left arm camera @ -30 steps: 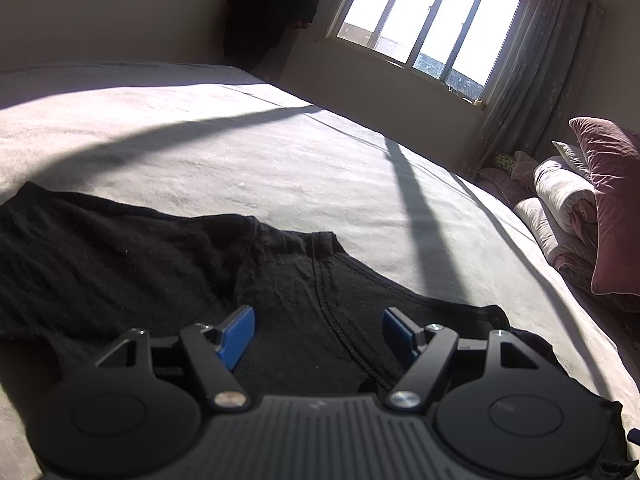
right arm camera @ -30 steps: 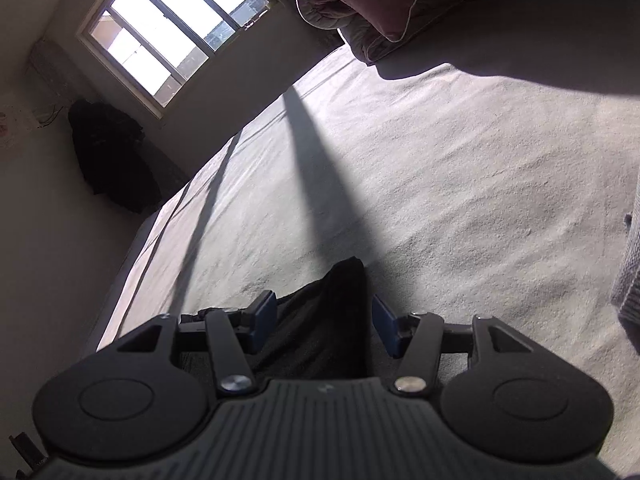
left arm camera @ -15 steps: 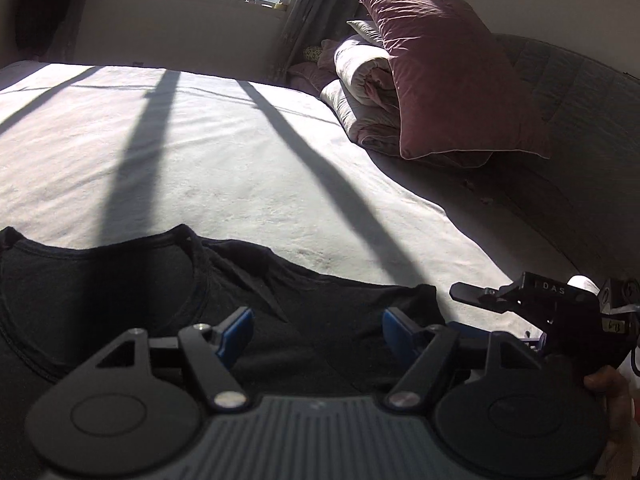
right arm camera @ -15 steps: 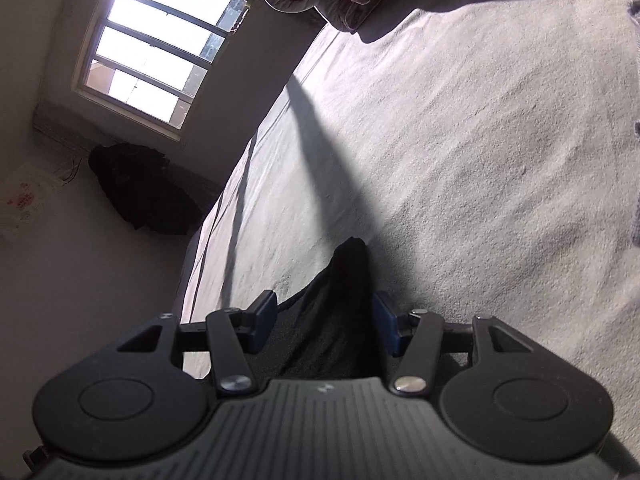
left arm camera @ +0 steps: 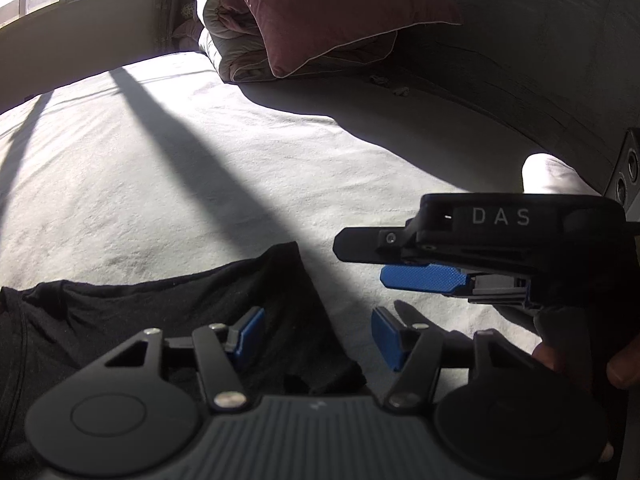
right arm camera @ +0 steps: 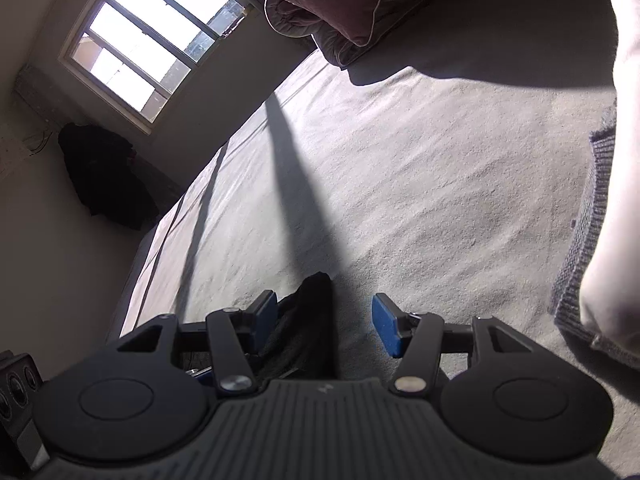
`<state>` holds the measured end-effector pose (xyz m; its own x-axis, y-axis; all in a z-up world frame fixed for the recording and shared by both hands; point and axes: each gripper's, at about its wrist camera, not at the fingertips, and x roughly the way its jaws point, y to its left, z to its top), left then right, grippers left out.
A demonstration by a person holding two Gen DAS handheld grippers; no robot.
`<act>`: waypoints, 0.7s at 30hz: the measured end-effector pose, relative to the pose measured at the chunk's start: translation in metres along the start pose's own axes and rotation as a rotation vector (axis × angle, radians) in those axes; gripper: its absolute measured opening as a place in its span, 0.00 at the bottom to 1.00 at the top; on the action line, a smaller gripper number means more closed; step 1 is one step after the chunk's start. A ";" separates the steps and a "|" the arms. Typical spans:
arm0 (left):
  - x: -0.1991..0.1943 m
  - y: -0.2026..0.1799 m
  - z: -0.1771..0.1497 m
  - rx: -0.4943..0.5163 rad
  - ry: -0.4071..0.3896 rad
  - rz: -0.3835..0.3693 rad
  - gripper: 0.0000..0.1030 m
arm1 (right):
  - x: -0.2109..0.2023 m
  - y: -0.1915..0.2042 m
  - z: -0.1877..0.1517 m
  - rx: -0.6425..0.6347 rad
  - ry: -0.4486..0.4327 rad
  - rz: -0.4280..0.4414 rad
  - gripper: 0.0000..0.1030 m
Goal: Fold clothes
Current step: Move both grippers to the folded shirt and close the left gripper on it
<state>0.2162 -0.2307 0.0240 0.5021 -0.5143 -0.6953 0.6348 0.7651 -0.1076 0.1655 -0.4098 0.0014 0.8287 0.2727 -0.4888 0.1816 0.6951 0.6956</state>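
1. The bed (left arm camera: 200,168) fills both views; a black shirt (left arm camera: 120,320) lies flat at its near left, long axis running left to right, its right corner reaching toward the middle.
2. The left gripper (left arm camera: 316,336) sits over that corner; jaws apart, just closing, cloth between them but only beside the left pad, not pinched.
3. The right gripper (left arm camera: 420,276) hovers just right of the shirt, jaws apart; in its own view a dark fold lies between them, not clamped.
4. The left gripper looks nearer.
5. The shirt's left end is cut off; contact under the pads is unclear.
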 end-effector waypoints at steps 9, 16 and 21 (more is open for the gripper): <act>0.026 -0.007 0.001 -0.067 0.018 0.087 0.35 | 0.005 -0.005 0.005 0.033 -0.019 0.010 0.55; 0.021 0.003 0.001 -0.166 -0.021 0.119 0.02 | 0.004 -0.004 0.004 0.045 -0.026 0.037 0.55; -0.008 0.032 0.000 -0.330 -0.115 0.041 0.02 | 0.007 0.002 0.002 0.039 -0.021 0.043 0.55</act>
<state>0.2322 -0.2016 0.0259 0.5981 -0.5064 -0.6211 0.3984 0.8604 -0.3178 0.1730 -0.4081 0.0001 0.8473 0.2871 -0.4469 0.1656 0.6566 0.7358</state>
